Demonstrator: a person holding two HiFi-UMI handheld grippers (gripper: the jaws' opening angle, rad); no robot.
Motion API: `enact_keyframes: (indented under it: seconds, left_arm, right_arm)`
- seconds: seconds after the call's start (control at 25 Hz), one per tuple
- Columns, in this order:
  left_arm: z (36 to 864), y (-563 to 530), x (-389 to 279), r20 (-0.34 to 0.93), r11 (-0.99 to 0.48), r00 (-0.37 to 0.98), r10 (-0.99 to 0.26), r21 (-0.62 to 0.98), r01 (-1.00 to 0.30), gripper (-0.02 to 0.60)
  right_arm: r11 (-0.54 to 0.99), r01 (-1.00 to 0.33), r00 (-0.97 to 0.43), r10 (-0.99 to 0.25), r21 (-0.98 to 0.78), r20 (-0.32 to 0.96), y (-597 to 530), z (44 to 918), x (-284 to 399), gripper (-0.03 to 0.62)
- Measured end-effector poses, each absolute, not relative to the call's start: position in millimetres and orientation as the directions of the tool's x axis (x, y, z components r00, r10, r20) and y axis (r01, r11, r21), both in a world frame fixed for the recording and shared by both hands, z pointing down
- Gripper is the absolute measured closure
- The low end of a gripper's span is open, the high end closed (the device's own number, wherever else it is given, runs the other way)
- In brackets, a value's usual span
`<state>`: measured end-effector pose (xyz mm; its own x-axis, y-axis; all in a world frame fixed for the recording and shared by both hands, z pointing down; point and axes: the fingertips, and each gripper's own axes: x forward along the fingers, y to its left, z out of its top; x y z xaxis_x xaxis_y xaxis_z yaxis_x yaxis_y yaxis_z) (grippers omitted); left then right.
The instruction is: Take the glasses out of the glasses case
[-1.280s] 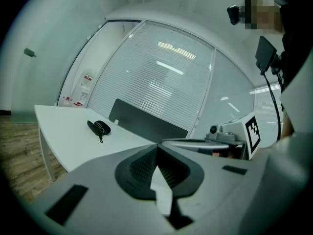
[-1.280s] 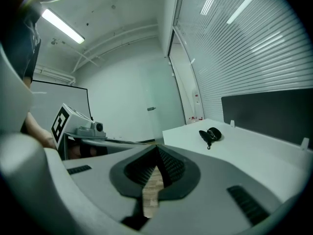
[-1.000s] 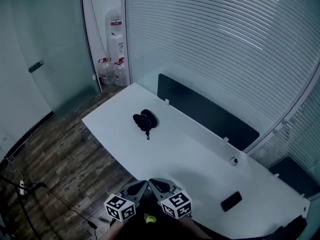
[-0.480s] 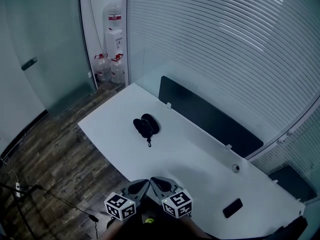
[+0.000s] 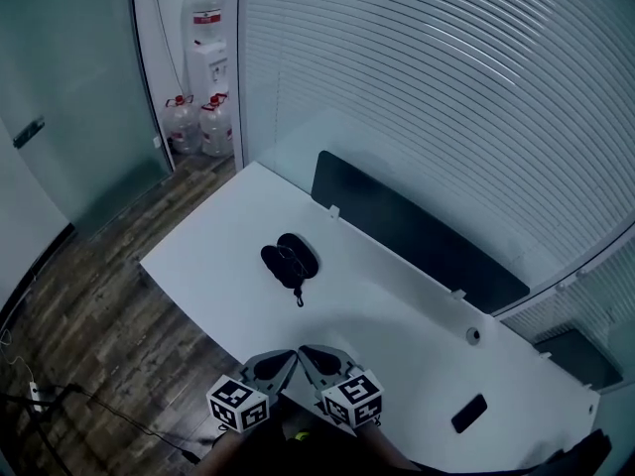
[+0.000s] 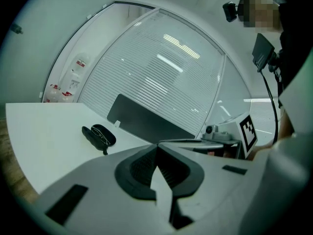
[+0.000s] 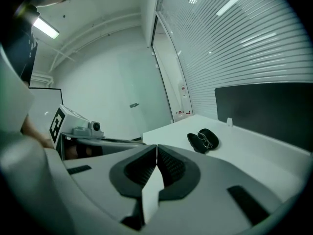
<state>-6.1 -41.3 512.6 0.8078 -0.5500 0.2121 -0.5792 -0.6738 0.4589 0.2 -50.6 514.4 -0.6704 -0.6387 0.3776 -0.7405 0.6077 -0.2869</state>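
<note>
A black glasses case [image 5: 290, 260] lies open on the white table [image 5: 397, 315], its two halves side by side, with thin-framed glasses [image 7: 205, 139] resting in it. The same case [image 6: 98, 135] shows far off in the left gripper view. Both grippers hang close together at the table's near edge, well short of the case. My left gripper [image 5: 286, 365] is shut with nothing between its jaws. Beside it, my right gripper [image 5: 308, 357] is shut and empty too, the two tips nearly touching.
A black phone [image 5: 468, 414] lies on the table at the near right. A dark divider panel [image 5: 417, 234] runs along the table's far edge, with a small round fitting [image 5: 473, 335] near it. Water bottles [image 5: 198, 122] stand on the wooden floor at the back left.
The head view has shifted slightly, so the case and table sit a bit lower and further left. Both grippers stay shut in the same spot.
</note>
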Motion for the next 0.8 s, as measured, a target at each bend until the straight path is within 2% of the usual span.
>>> enact_keyframes:
  seconds: [0.28,0.8]
  left_arm:
    - [514,-78,-19,0.229,-0.707,0.842,-0.489,0.461,-0.536,0.581]
    - [518,-124,-27,0.235,-0.759,0.879,-0.415,0.443,-0.477,0.581]
  right_arm:
    - [0.559,-0.768,-0.64,-0.666,-0.312,0.382,-88,517,-12,0.577]
    - [0.497,-0.835,-0.549,-0.722,-0.237,0.422,-146,527,-21,0.577]
